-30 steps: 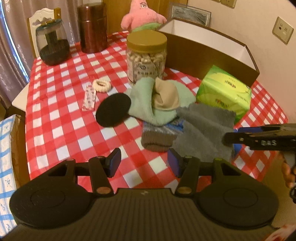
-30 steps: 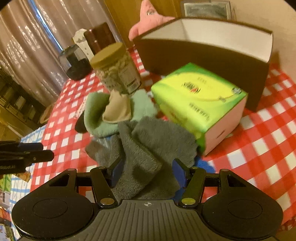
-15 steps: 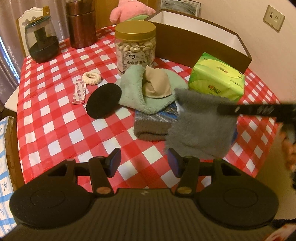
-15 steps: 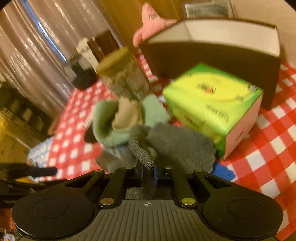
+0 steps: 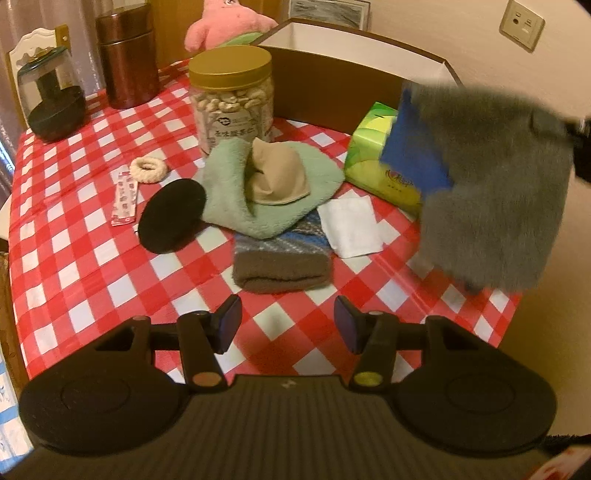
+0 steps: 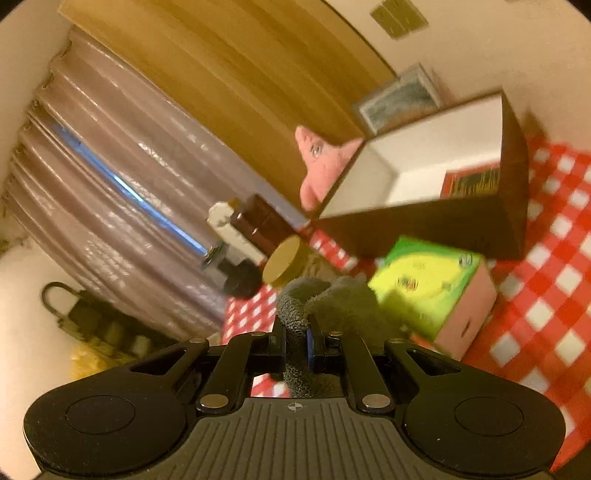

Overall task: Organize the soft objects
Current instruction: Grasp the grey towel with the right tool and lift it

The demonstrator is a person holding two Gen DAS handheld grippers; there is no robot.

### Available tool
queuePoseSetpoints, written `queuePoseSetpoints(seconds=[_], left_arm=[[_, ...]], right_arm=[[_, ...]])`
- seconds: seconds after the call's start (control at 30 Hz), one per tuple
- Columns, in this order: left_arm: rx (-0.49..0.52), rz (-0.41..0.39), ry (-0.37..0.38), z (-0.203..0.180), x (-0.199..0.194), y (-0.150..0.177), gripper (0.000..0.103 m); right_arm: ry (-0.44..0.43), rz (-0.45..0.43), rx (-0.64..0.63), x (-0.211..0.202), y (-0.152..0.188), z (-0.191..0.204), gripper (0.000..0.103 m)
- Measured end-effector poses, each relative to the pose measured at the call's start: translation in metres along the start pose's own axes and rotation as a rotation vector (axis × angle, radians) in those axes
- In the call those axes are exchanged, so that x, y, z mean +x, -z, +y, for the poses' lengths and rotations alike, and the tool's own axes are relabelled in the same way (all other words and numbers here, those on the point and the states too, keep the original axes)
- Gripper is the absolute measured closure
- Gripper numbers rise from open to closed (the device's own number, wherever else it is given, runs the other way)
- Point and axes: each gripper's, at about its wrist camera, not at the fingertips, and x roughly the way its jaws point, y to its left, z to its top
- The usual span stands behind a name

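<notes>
Checked tablecloth (image 5: 92, 229), right gripper (image 6: 295, 341) pinching grey fluffy cloth (image 5: 495, 192) aloft, left gripper (image 5: 286, 323) wide, empty.

Home dining room: checkered tablecloth (image 5: 74, 229), curtains (image 6: 122, 177), plush toy (image 5: 225, 22).

Left gripper (image 5: 286, 321): jaws parted, nothing between them, angled steeply down, near edge of scene. Right gripper (image 6: 296, 338): jaws pinched on a fold of grey fuzzy cloth (image 6: 295, 314), raised at right, rolled sideways.
</notes>
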Motion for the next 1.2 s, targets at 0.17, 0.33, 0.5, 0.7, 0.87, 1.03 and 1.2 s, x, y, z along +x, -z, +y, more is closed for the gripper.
queuePoseSetpoints(seconds=[0.17, 0.33, 0.5, 0.7, 0.87, 1.03, 1.2], left_arm=[[0.011, 0.009, 0.006, -0.003, 0.003, 0.001, 0.05], [0.014, 0.022, 0.002, -0.004, 0.007, 0.002, 0.05], [0.013, 0.038, 0.006, -0.007, 0.011, 0.005, 0.051], [0.007, 0.058, 0.018, -0.011, 0.018, 0.009, 0.051], [0.005, 0.077, 0.037, -0.015, 0.025, 0.012, 0.051], [0.011, 0.094, 0.032, -0.015, 0.031, 0.014, 0.051], [0.01, 0.103, 0.026, -0.013, 0.034, 0.016, 0.051]], right_arm=[[0.159, 0.163, 0.081, 0.016, 0.015, -0.027, 0.093], [0.476, 0.212, -0.083, 0.049, 0.026, -0.037, 0.093], [0.594, 0.306, -0.287, 0.086, 0.046, -0.039, 0.093], [0.54, 0.347, -0.309, 0.081, 0.053, -0.036, 0.05], [0.467, 0.337, -0.359, 0.071, 0.055, -0.024, 0.013], [0.48, 0.417, -0.468, 0.093, 0.082, -0.012, 0.011], [0.533, 0.443, -0.588, 0.115, 0.105, -0.006, 0.01]])
